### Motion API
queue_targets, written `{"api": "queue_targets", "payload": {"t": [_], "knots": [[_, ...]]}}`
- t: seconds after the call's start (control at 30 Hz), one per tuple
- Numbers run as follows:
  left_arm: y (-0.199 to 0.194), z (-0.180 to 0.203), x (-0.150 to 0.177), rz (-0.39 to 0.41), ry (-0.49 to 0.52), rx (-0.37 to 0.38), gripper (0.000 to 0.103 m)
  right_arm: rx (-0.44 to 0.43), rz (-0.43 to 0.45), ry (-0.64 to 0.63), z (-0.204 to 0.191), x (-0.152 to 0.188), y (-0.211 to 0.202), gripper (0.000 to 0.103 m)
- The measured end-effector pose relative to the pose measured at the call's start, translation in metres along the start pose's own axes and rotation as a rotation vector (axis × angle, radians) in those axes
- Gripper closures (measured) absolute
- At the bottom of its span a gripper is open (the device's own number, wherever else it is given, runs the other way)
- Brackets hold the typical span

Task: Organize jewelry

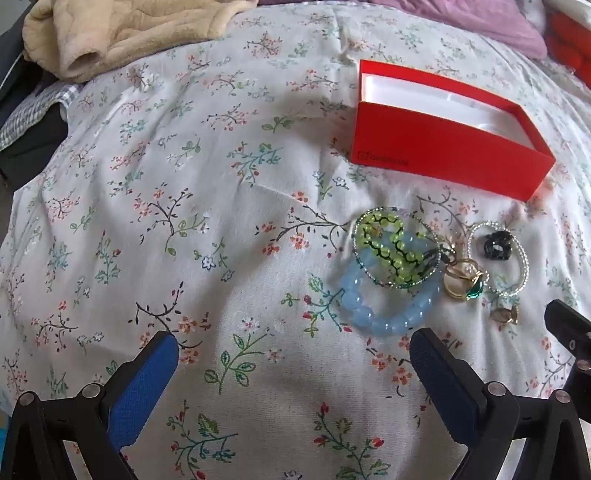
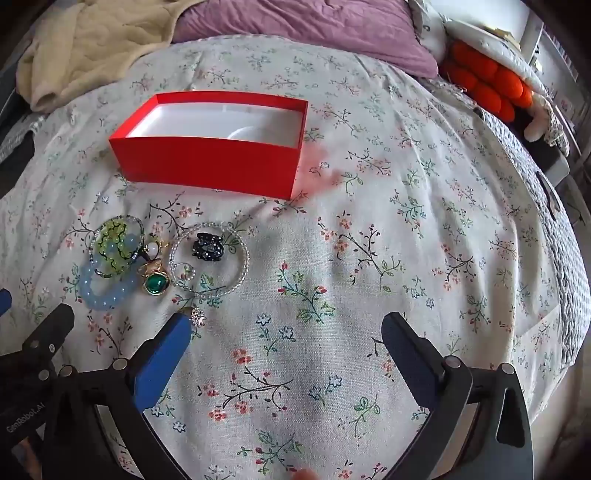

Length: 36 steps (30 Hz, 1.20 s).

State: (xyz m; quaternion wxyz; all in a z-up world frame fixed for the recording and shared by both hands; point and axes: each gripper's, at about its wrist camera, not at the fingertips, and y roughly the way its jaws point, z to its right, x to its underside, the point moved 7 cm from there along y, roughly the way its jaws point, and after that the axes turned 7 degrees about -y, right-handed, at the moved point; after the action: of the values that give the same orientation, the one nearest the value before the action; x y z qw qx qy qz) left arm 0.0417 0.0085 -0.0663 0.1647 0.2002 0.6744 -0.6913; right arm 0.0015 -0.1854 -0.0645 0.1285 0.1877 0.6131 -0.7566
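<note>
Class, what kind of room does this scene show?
Probably a bedroom: a floral bedsheet covers a bed, with a purple pillow and a cream blanket at its far end.

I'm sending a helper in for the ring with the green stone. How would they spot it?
Find the open red box on the floral bedspread; the jewelry lies just in front of it. The ring sits between the blue bead bracelet and the clear bead bracelet. Only it has a gold band and a round green stone.

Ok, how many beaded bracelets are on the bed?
4, all lying near the red box: blue and green overlapping inside a thin beaded one, clear one beside them. Others may be hidden underneath.
</note>
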Motion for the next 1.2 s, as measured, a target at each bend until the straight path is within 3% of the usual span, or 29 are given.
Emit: {"api": "queue_targets", "payload": {"t": [1.2], "knots": [[0.0049, -0.0026, 0.0006, 0.002, 0.002, -0.017, 0.000, -0.016, -0.010, 0.010, -0.0004, 0.0008, 0.0033, 0.000]]}}
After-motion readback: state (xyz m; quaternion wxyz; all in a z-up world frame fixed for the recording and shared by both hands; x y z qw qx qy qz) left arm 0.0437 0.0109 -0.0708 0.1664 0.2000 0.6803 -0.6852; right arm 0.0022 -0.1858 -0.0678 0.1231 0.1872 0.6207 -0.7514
